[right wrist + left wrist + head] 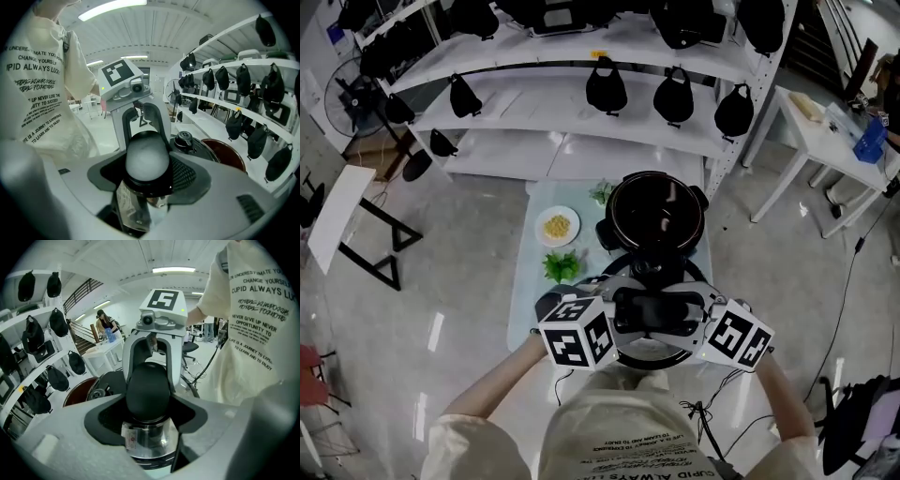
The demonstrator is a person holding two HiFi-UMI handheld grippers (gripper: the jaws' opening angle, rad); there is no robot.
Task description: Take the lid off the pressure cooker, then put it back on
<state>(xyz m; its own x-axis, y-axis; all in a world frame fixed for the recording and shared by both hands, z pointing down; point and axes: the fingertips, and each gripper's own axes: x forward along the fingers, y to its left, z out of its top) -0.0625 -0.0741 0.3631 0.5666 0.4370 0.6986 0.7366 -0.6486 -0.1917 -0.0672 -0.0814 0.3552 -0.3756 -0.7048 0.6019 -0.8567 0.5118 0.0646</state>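
Lid (pixel 649 339) hangs clear of the pot (pixel 656 211) at twelve o'clock. My left hand-held gripper (pixel 615 321) and right hand-held gripper (pixel 697 321) clamp its handle (pixel 654 311). It looks heavy, rigid and smooth, so grip both handle ends.

Silver lid (pixel 656 354) with black handle (pixel 652 312); dark pot (pixel 656 217); white plate (pixel 541 233); green leaves (pixel 561 267).

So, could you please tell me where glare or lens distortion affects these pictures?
Head view: bright reflections sit in the open pot and on the glossy floor. Left gripper view: strong fisheye bend, dark corners, the lid handle sharp. Right gripper view: same bend; glare washes the lid handle pale.
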